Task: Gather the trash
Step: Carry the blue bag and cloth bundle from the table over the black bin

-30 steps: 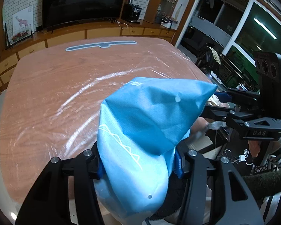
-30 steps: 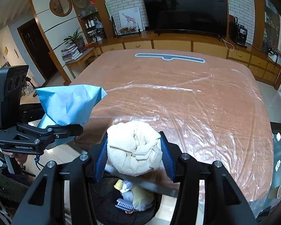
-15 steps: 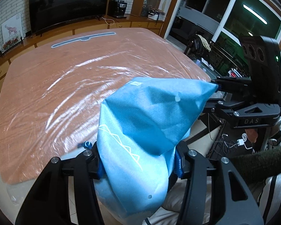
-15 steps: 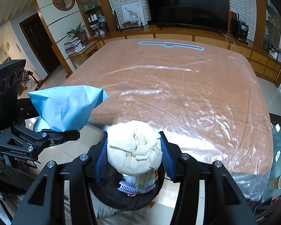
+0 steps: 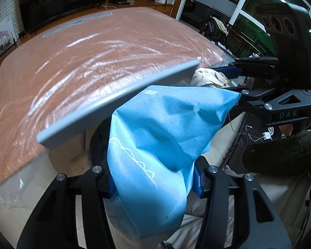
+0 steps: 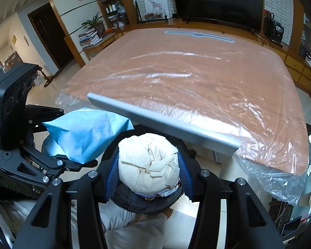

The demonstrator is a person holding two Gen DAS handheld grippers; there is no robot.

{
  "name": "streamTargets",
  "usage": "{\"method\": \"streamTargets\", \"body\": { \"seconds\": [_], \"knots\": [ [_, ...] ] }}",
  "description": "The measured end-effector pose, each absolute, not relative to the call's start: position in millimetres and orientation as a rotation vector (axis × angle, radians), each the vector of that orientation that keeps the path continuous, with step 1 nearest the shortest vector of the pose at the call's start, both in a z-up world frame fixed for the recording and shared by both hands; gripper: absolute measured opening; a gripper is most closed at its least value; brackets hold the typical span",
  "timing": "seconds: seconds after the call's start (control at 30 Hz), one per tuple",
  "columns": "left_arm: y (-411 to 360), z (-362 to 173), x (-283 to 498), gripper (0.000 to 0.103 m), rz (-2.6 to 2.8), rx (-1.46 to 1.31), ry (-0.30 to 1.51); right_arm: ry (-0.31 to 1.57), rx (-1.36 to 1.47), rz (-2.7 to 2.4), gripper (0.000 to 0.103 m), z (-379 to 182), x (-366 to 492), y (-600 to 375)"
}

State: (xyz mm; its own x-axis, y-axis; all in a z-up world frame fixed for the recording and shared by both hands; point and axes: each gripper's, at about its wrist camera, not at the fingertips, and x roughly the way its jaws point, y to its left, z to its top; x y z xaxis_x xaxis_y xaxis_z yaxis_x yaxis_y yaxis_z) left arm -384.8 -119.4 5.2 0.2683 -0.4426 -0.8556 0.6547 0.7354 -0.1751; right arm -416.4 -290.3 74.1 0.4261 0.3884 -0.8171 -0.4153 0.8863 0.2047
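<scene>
A crumpled blue packet (image 5: 161, 137) with a white zigzag print fills the left wrist view, and my left gripper (image 5: 153, 178) is shut on its lower part. My right gripper (image 6: 148, 172) is shut on a ball of crumpled beige paper towel (image 6: 148, 164). Right under that ball sits a round black bin (image 6: 139, 203) with scraps inside, mostly hidden by the ball. Both grippers hang just off the table's near edge, side by side. The blue packet (image 6: 87, 132) shows at the left in the right wrist view. The paper ball (image 5: 209, 76) peeks out beyond the packet in the left wrist view.
The big brown table (image 6: 197, 72) under clear plastic film spreads ahead. A grey strip (image 6: 161, 122) runs along its near edge, close above the bin. A long grey tool (image 6: 199, 34) lies at the far end. A person's sleeve (image 5: 284, 151) and light trousers are below the grippers.
Both grippers have drawn back off the tabletop and sunk past its near edge. The grey strip has come into view, and the bin now lies under the paper ball. Both grips are unchanged.
</scene>
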Motion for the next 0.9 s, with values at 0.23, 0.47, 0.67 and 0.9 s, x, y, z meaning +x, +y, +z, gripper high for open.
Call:
{"method": "streamTargets", "body": {
  "seconds": [0.23,0.47,0.67,0.9],
  "knots": [
    [-126,-18,-390,0.054,-0.737,0.261,1.119,1.049,-0.055,0.517,0.050,59,-422,-287],
    [-129,-37,-387,0.054,-0.712,0.256,1.158,1.080,-0.072,0.518,0.050,42,-419,-286],
    [-131,-50,-384,0.054,-0.694,0.265,1.180,1.101,-0.090,0.514,0.050,25,-413,-284],
    [-132,-66,-381,0.054,-0.669,0.275,1.217,1.126,-0.105,0.504,0.050,7,-408,-278]
  ]
}}
